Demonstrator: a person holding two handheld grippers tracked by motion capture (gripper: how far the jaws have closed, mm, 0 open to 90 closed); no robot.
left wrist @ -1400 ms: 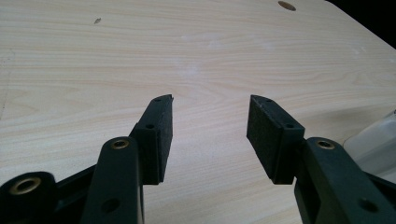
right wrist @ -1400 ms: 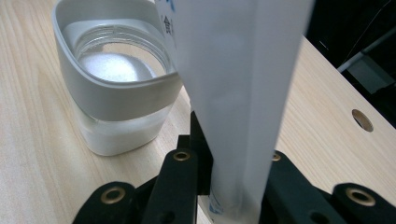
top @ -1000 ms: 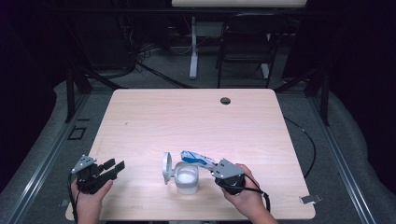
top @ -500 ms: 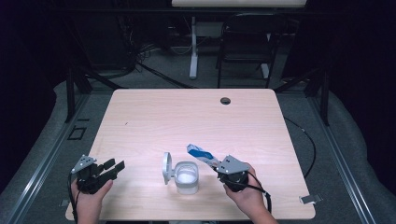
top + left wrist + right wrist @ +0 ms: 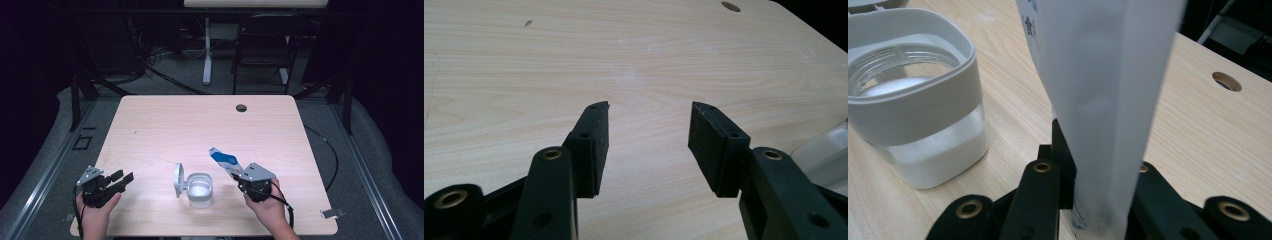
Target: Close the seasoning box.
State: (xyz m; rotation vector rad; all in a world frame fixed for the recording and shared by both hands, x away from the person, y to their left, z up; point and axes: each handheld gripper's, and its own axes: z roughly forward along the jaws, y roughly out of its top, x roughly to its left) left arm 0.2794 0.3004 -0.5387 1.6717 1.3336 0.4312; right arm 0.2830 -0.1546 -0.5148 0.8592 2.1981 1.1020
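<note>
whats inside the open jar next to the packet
The jar holds a white powder filling its lower part, seen through the clear wall. Its lid is flipped open. The white collar hides the powder's top surface at the edges.

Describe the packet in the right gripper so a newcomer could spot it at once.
Start at the wooden table and go to its near edge, right of the clear jar with the open white flip lid. There the right gripper is shut on a slim white packet with blue print, which points up and away. Nothing else on the table is flat, soft or blue.
</note>
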